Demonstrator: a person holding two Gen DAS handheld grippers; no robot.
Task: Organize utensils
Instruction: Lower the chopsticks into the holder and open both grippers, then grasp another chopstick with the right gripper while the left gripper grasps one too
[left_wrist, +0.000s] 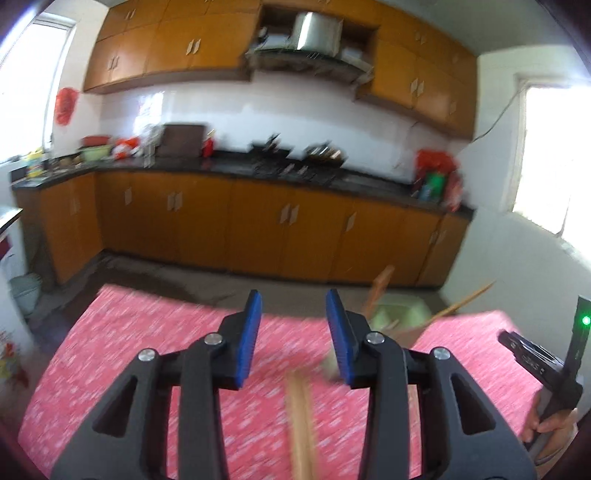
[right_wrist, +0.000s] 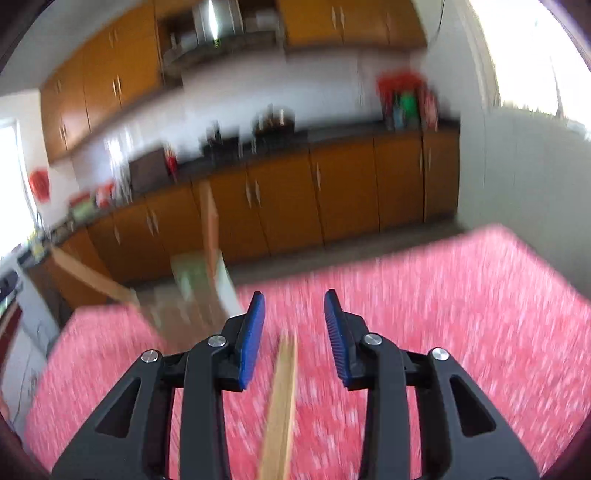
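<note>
Two grippers, left gripper (left_wrist: 293, 321) and right gripper (right_wrist: 294, 319), both released, each with a wooden stick (left_wrist: 301, 424) (right_wrist: 280, 406) lying loose between the fingers on the pink bench (left_wrist: 129, 350). Motion blur smears everything, and the green holder (left_wrist: 400, 314) is barely readable.

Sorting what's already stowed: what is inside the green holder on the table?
Two wooden utensils stick up out of the green holder, leaning apart. Blur and its wall hide their lower ends and anything else inside.
</note>
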